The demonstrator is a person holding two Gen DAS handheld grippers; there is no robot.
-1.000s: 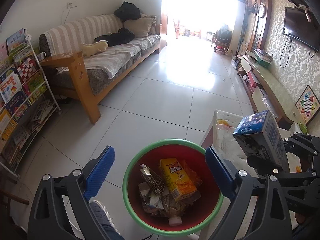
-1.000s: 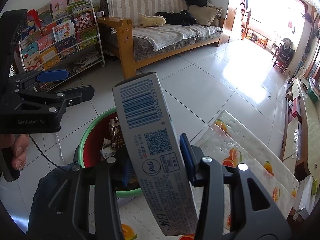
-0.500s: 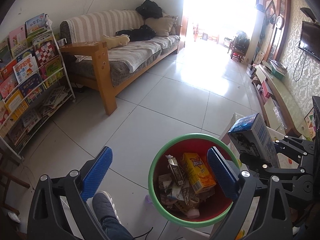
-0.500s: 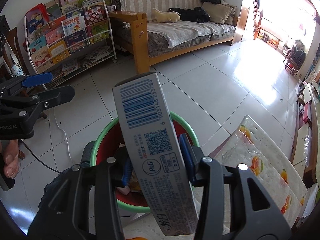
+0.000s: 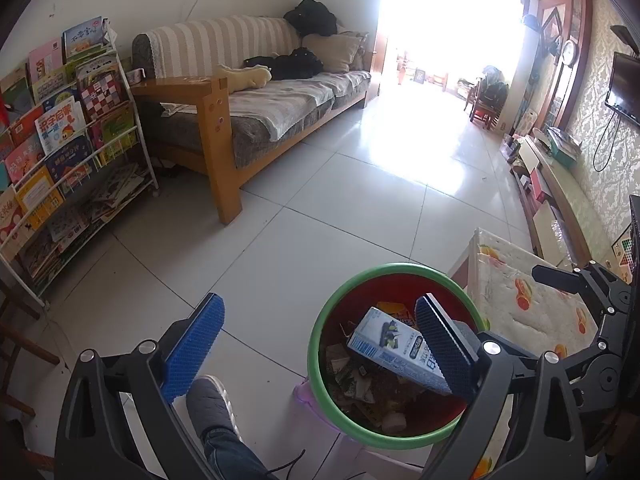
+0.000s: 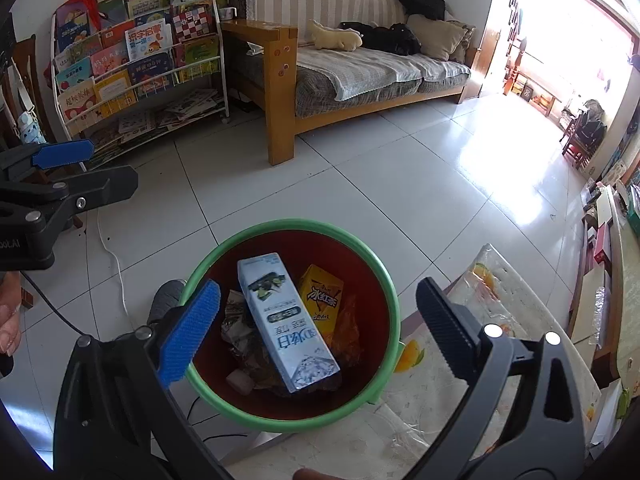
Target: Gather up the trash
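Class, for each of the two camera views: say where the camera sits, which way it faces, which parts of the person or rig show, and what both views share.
Left wrist: on the left gripper, angled down at floor and sofa; open fingers, a shoe.
Right wrist: on the right gripper, above the bin; fingers opening, nothing between them; a hand.
Shared: bin, toothpaste box, bookshelf.

Bin (image 6: 394, 300): red inside, green rim. In the bin: pale blue box (image 6: 286, 324), yellow-orange carton (image 6: 322, 294). Beside the bin: white cloth (image 6: 472, 364) with orange fruit print.
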